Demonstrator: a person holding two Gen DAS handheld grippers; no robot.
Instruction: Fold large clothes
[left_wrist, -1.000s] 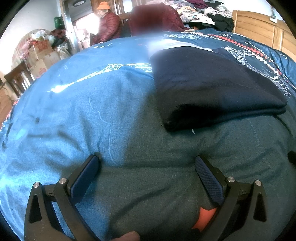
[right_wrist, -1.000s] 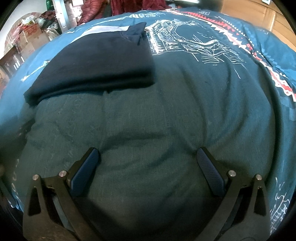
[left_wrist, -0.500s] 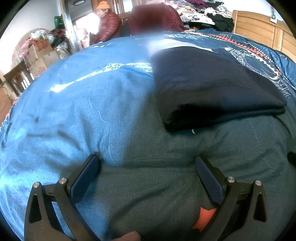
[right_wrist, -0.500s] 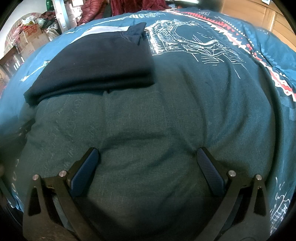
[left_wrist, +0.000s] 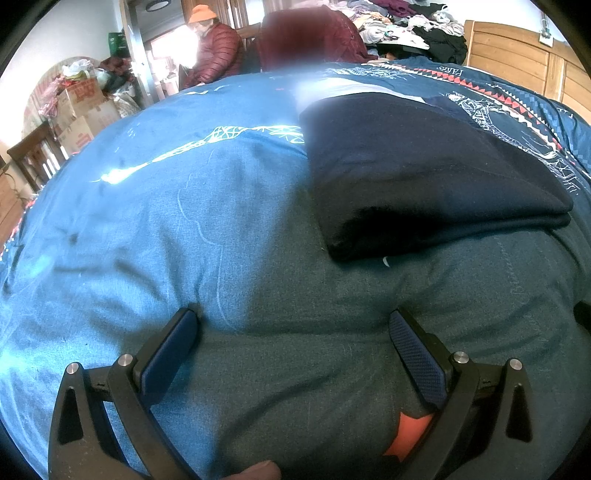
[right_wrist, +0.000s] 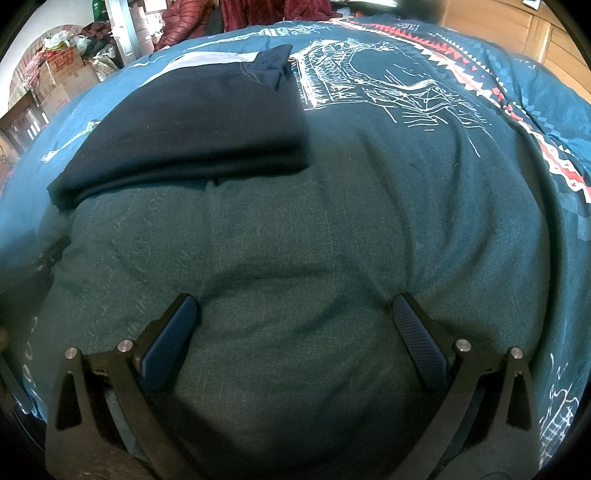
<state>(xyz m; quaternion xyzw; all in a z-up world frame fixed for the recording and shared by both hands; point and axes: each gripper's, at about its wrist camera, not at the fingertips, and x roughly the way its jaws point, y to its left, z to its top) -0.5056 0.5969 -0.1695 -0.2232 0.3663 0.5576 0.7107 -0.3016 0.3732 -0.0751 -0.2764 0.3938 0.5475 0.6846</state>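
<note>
- We see a bed under a blue printed quilt (left_wrist: 177, 229).
- A folded dark navy garment (left_wrist: 424, 177) lies flat on it, ahead of both tools.
- Our left gripper (left_wrist: 291, 332) and right gripper (right_wrist: 295, 317) have jaws spread wide, holding nothing, tips pressing the quilt.

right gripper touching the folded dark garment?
Apart. The right wrist view shows the right gripper with jaws open, and a wide stretch of blue bedspread between it and the folded dark garment.
</note>
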